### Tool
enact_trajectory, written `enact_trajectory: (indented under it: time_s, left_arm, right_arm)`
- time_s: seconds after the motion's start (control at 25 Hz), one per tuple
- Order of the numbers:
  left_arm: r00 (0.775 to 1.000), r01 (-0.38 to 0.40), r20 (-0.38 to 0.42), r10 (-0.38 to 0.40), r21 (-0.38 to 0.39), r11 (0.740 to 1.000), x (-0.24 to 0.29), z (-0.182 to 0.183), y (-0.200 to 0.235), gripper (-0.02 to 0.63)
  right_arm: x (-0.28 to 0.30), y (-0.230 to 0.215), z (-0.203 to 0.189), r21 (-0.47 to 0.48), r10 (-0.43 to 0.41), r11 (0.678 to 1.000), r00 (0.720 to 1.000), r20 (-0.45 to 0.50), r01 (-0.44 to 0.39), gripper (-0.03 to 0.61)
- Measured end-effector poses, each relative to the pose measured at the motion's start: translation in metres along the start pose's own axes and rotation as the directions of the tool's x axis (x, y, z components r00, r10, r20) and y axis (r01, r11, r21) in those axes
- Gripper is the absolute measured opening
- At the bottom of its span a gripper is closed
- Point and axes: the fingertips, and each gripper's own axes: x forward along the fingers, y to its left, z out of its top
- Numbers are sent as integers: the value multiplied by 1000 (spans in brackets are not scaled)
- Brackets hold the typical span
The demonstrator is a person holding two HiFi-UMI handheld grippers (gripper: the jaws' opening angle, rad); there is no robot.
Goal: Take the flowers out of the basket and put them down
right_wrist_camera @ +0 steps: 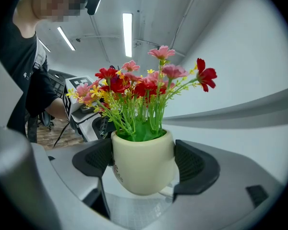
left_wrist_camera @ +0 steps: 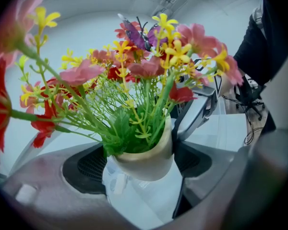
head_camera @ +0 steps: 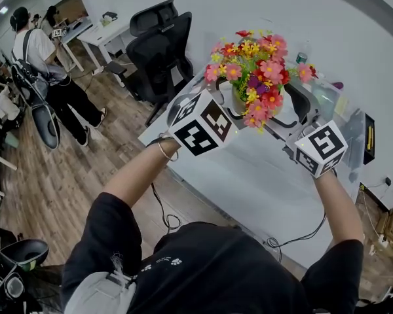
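Artificial flowers (head_camera: pixel 259 77) in pink, red and yellow, standing in a cream pot (right_wrist_camera: pixel 141 176) held between the two claws over a white surface (head_camera: pixel 249 175). The left claw (left_wrist_camera: pixel 141 164) is closed narrowly on the pot, one dark ribbed pad against its side at 9 o'clock and the other at 3 o'clock. The right claw (right_wrist_camera: pixel 143 164) grips the same pot in the same way from the opposite side. In the head view the bouquet lies at 1 o'clock from the left marker cube (head_camera: pixel 202 131) and at 11 o'clock from the right marker cube (head_camera: pixel 321 149). Whether the pot's base touches the surface cannot be told. A purple butterfly (left_wrist_camera: pixel 137 35) sits among the upper blooms. A black office chair (head_camera: pixel 160 51) stands at 9 o'clock of the flowers, and a person (head_camera: pixel 42 64) stands on the wooden floor (head_camera: pixel 65 175) well beyond it.
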Motion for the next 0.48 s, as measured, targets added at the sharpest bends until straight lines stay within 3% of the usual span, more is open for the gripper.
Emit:
enact_trajectory:
  time_s: [0.48]
  left_arm:
    - [1000, -25, 1, 25, -17, 1000, -34, -21, 15, 442]
  right_arm:
    - [29, 27, 14, -8, 28, 1000, 1000, 4, -28, 409]
